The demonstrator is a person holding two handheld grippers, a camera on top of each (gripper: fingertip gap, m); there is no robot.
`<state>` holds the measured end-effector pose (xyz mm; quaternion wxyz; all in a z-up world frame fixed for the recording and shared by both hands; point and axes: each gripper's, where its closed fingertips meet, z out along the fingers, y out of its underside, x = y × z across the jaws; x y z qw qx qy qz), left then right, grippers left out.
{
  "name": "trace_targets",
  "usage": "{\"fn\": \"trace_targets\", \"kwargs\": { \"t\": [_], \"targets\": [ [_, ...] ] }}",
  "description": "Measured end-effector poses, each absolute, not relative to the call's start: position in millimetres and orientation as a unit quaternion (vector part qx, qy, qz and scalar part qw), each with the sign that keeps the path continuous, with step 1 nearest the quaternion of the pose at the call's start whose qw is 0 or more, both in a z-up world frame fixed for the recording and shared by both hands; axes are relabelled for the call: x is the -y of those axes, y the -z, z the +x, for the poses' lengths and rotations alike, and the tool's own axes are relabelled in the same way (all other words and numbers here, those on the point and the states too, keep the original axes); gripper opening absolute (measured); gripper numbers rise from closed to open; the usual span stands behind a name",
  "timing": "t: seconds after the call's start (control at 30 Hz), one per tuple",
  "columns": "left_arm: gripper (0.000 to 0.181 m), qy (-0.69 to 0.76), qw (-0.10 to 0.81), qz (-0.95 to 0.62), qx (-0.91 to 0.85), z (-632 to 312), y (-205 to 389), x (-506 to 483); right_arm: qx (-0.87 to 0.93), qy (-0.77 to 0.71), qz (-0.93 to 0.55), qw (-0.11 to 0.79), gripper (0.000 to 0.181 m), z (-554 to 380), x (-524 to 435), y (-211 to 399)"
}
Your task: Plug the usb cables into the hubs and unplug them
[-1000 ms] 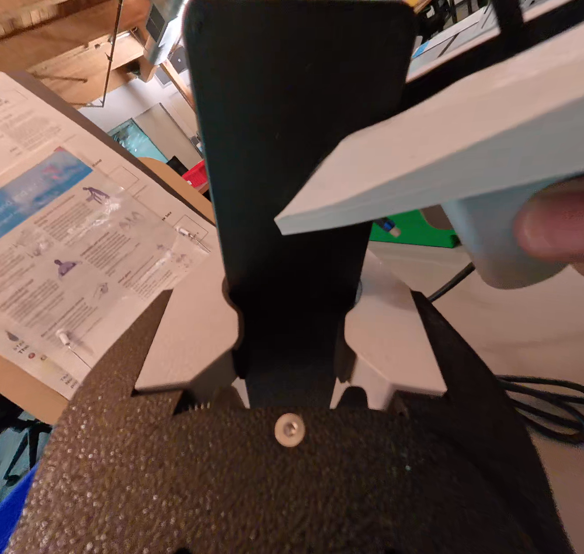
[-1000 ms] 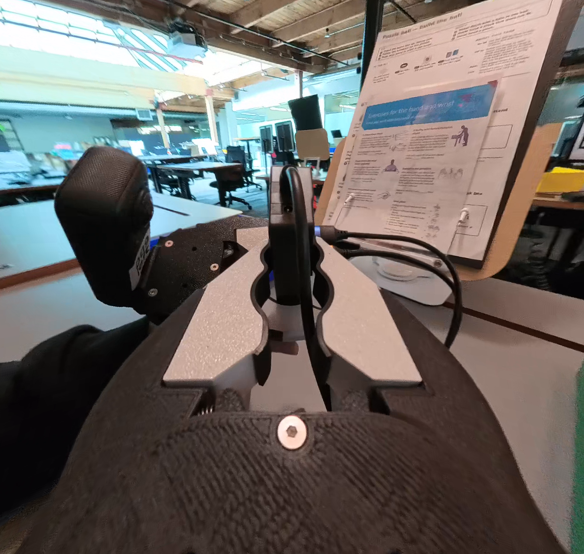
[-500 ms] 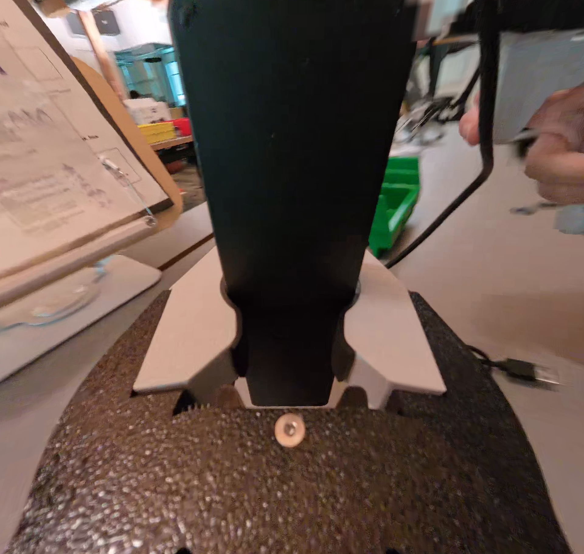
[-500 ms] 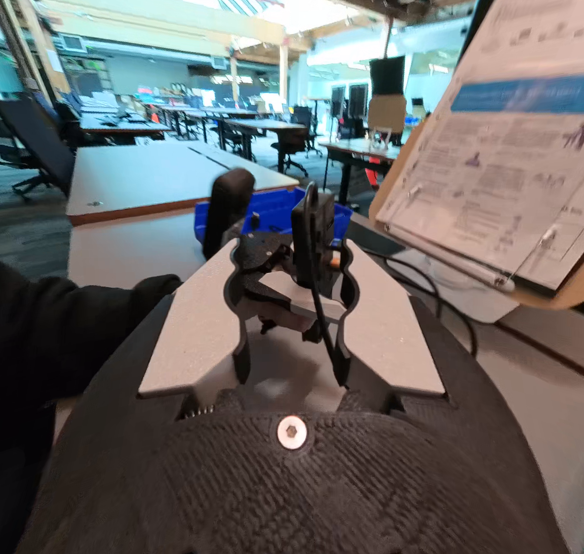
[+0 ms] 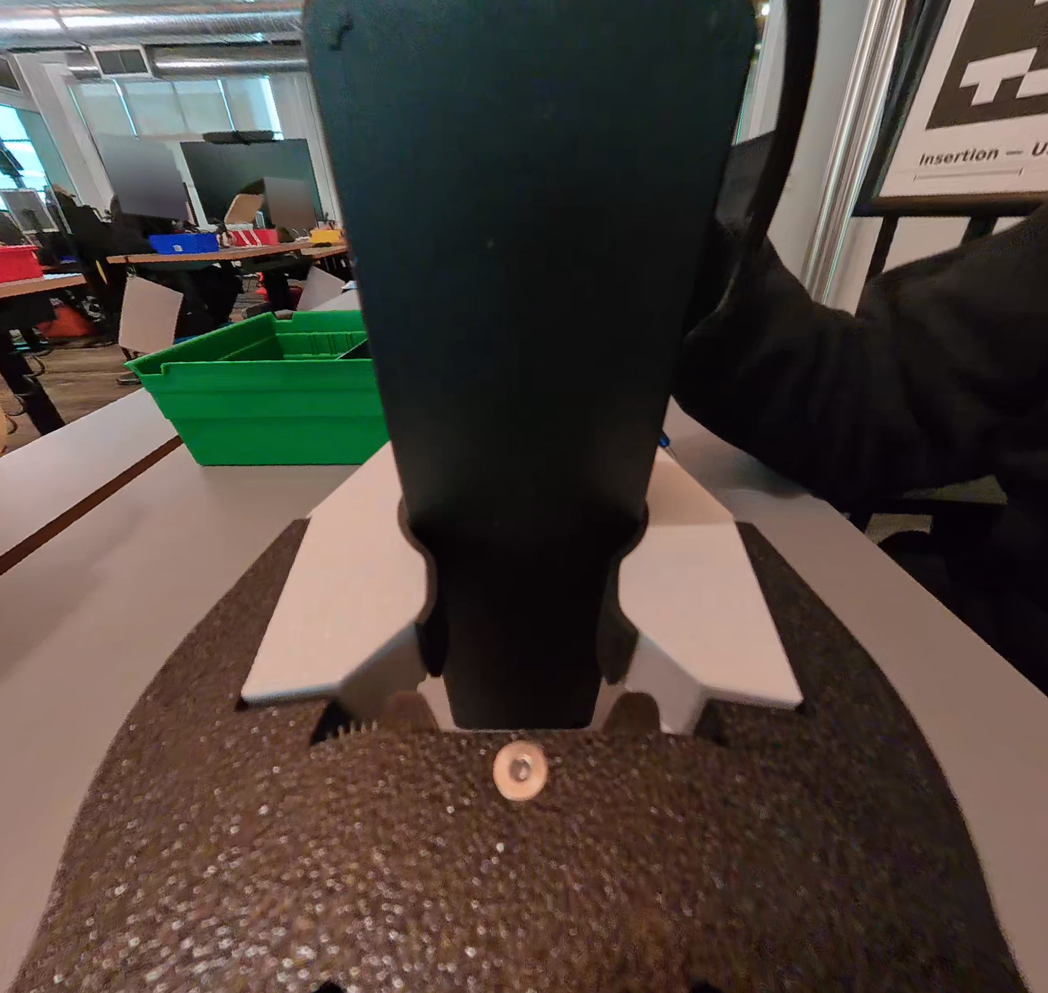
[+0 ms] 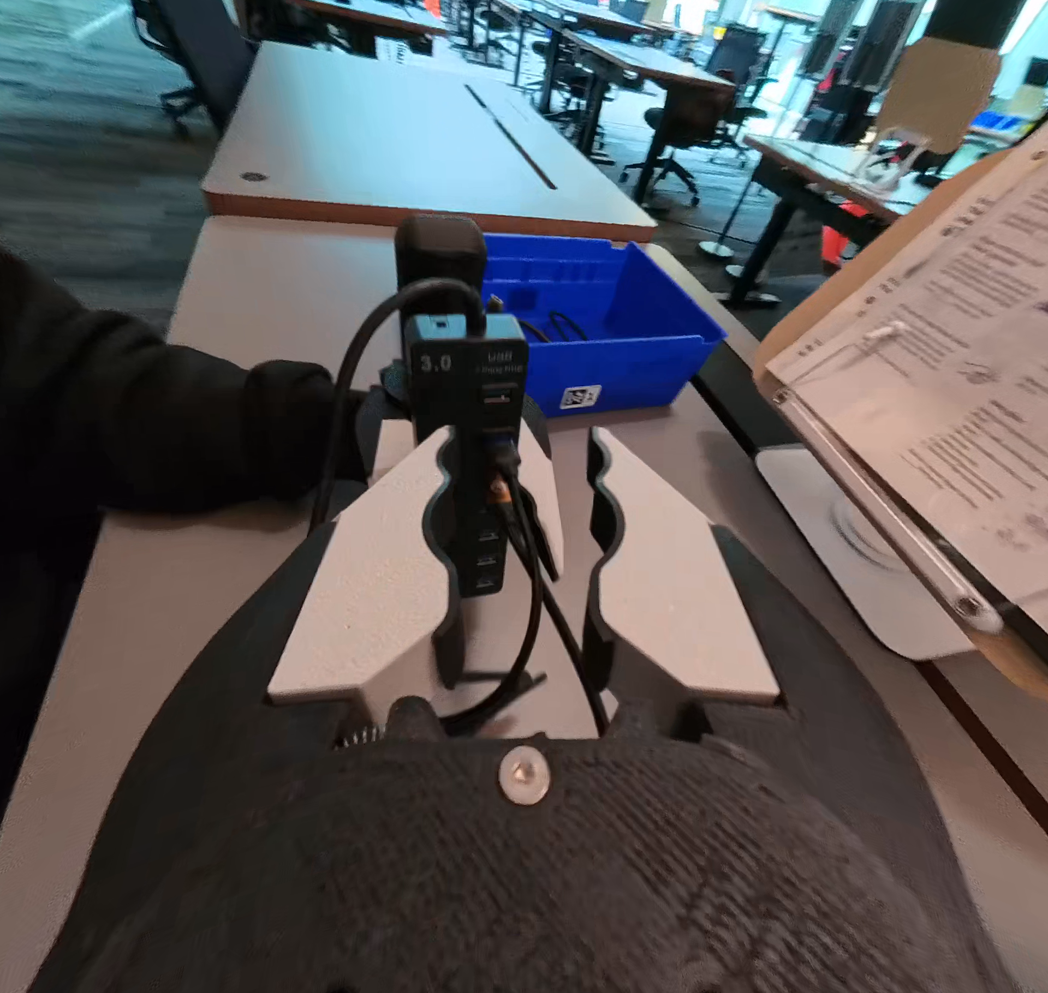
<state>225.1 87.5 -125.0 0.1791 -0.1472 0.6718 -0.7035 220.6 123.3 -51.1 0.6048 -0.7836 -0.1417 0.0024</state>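
Note:
My left gripper (image 5: 524,484) is shut on a black USB hub (image 5: 527,229), which stands upright and fills the middle of the left wrist view with its plain back. In the right wrist view the same hub (image 6: 470,365) shows its port side, with the left gripper's black body (image 6: 439,254) behind it. Black cables (image 6: 527,597) are plugged into its middle ports and hang down between my right gripper's fingers. The hub's own lead (image 6: 363,353) loops off its top. My right gripper (image 6: 524,438) is open around the hub's lower part, with its jaws well apart.
A green bin (image 5: 255,399) stands on the table to the left. A blue bin (image 6: 601,353) with a cable in it sits behind the hub. A document stand with papers (image 6: 907,370) is at the right. A black sleeve (image 5: 850,370) lies to the side.
My right gripper was shut on the hub a second ago; it has opened and let go. The left gripper keeps the hub and has swung right, towards the green bin.

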Motion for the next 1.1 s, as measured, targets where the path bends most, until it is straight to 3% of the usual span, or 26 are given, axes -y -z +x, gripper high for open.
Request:
{"fn": "trace_targets", "kwargs": {
  "t": [0.13, 0.4, 1.1],
  "targets": [
    [0.062, 0.715, 0.174, -0.148, -0.661, 226, 120, -90, 0.189, -0.085, -0.812, 0.545, 0.035, 212, -131, 70],
    [0.062, 0.708, 0.187, -0.155, -0.663, 229, 124, -93, 0.181, -0.103, -0.823, 0.528, 0.014, 212, -149, 91],
    [0.061, 0.659, 0.230, -0.159, -0.699, 226, 121, -94, 0.206, -0.104, -0.842, 0.488, 0.013, 208, -142, 101]
  ]
}}
